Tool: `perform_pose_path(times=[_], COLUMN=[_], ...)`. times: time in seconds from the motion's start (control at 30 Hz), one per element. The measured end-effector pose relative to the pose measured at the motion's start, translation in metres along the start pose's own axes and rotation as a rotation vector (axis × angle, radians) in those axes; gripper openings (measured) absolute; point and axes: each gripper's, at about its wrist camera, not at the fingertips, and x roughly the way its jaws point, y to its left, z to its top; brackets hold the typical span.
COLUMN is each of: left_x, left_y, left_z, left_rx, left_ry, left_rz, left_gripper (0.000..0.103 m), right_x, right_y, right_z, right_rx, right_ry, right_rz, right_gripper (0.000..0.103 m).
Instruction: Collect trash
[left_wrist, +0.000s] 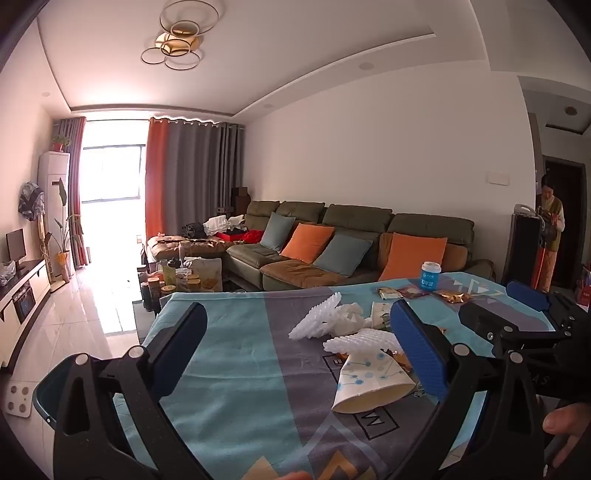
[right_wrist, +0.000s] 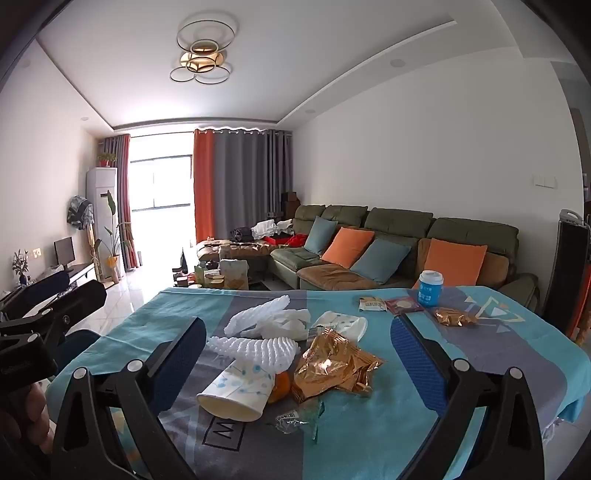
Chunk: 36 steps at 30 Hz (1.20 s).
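Tipped paper cup (right_wrist: 236, 387) beside gold wrappers (right_wrist: 332, 365)

1. On the table (right_wrist: 498, 354), near its middle: tipped paper cup (right_wrist: 236, 391), mouth toward the near edge.
2. Just behind the cup: foam nets (right_wrist: 255, 347), crumpled tissue (right_wrist: 284, 325) farther back.
3. Right of the cup, touching: orange (right_wrist: 279, 386), then foil wrapper (right_wrist: 332, 365).
4. Near side of the wrapper: clear wrapper (right_wrist: 299, 415).
5. Far right: upright lidded cup (right_wrist: 430, 288), snack packets (right_wrist: 391, 304) just left of it.
6. Beyond the table: sofa (right_wrist: 406, 236).
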Motion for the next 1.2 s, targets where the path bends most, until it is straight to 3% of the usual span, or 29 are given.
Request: perform_pose_path(times=[0.27,1.2], left_x=[0.001,0.009], left_y=[-0.011,0.007], left_z=[0.001,-0.003], left_rx=[0.018,-0.017], left_ry=[0.009,0.004], left_rz=[-0.006,0.022], left_gripper=[0.098,0.098], right_x=[-0.001,0.006], right_y=[-0.001,0.001], right_z=[0.000,0.005], right_rx=[0.007,-0.014], right_ry=[-0.012,0.001], right_rz=[-0.002,-0.010], right_gripper=[0.097,0.097])
